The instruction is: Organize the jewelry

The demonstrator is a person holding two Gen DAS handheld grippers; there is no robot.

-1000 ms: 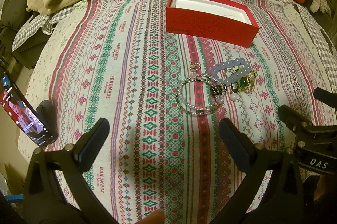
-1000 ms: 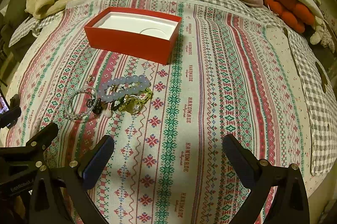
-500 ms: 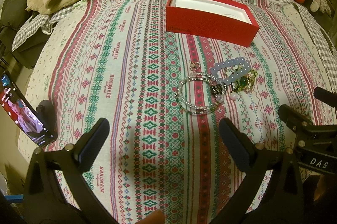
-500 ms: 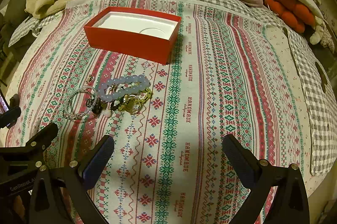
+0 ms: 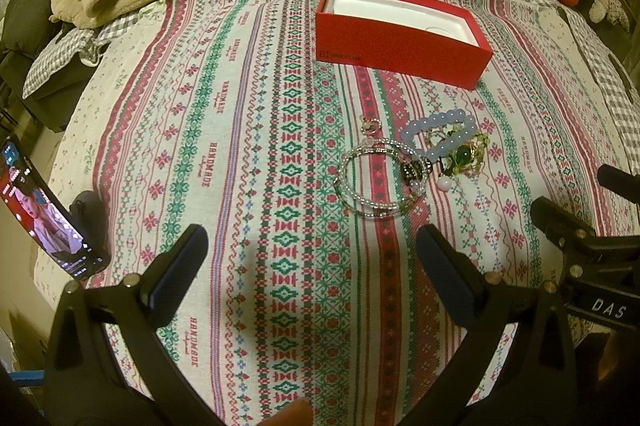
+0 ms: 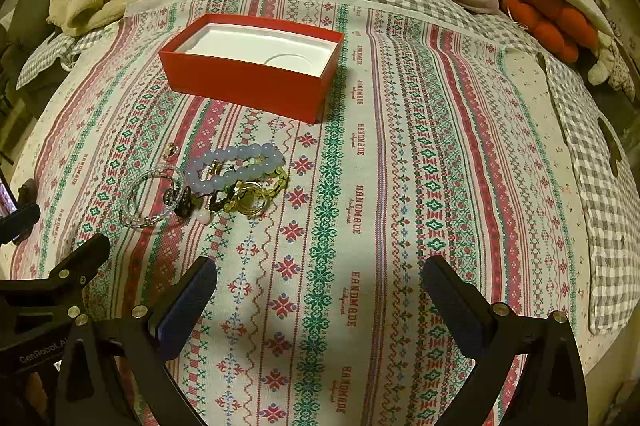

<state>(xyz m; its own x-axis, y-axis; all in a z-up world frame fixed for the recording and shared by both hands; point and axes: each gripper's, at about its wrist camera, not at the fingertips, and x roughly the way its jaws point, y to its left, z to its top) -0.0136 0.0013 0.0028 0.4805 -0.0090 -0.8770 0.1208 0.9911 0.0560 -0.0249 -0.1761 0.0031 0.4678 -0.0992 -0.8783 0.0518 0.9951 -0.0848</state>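
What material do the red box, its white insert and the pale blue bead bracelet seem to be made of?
Red box: probably matte cardboard, with flat walls, sharp edges and no shine.
White insert: looks like moulded plastic or pulp, smooth, with a round recess.
Pale blue bead bracelet: translucent, glossy round beads, perhaps glass or polished stone; the pictures cannot settle which.

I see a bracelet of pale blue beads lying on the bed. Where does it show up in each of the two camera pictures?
Left wrist view: the pale blue bead bracelet lies right of centre, in the jewelry pile.
Right wrist view: the same bracelet lies left of centre, above the gripper's left finger.
Shared landmark: the open red box stands farther up the patterned cloth, behind the bracelet, in both views.
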